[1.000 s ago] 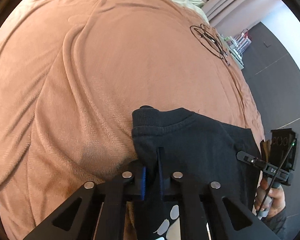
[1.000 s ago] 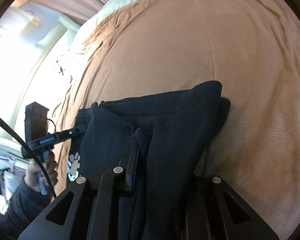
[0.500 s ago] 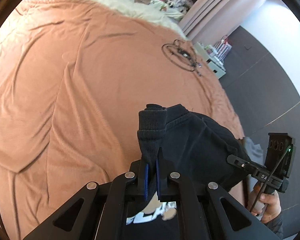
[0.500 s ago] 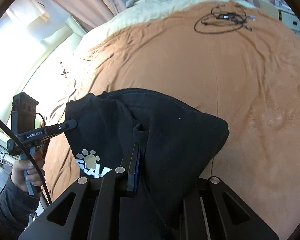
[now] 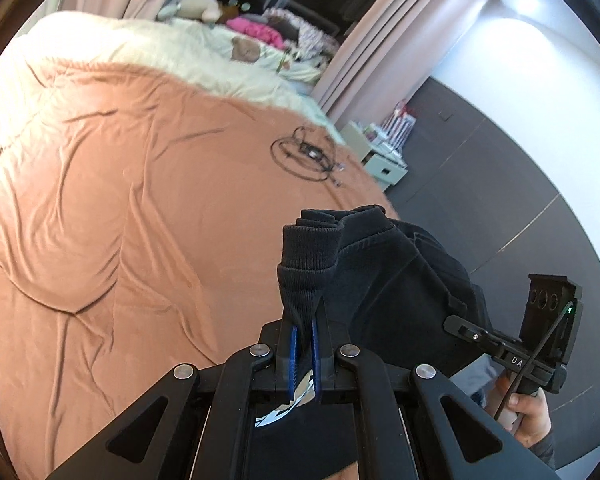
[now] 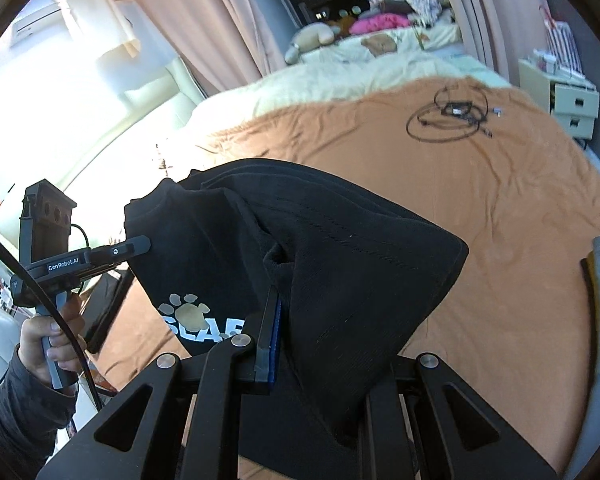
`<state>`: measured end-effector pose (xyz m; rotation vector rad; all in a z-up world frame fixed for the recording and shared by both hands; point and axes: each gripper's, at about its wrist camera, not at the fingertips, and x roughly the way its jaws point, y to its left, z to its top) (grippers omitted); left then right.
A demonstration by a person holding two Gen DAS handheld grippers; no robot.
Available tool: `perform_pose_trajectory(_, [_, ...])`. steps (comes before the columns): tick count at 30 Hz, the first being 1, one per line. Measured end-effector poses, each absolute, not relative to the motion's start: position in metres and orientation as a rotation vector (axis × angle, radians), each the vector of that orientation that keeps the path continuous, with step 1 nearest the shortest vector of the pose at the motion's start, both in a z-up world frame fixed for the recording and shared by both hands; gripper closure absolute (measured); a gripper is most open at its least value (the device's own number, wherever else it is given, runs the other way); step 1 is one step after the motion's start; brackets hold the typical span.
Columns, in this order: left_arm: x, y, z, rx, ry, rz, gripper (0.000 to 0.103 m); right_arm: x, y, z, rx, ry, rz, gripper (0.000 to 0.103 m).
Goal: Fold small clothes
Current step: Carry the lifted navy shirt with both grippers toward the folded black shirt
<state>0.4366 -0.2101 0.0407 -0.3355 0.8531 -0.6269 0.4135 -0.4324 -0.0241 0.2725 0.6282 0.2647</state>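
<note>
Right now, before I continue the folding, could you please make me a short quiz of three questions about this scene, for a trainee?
1. True or false: the black sweatshirt lies flat on the orange blanket.
2. Which grippers are shut on the sweatshirt? A) only the left gripper B) only the right gripper C) both
3. Fill the gap: on the blanket, far from the grippers, lies a coiled black ____.

Key:
1. False: both grippers hold it up, and it hangs bunched above the blanket.
2. C: the left pinches a ribbed edge; the right's fingers have fabric draped over them.
3. cable
</note>
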Motion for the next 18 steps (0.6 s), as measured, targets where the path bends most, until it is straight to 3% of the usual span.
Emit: perform_pose_trajectory(18, [0.276, -0.119, 0.176, -0.32, 0.607, -0.572, 0.098, 0.232, -0.349, 0.056, 0.133, 0.413, 0.357, 0.092])
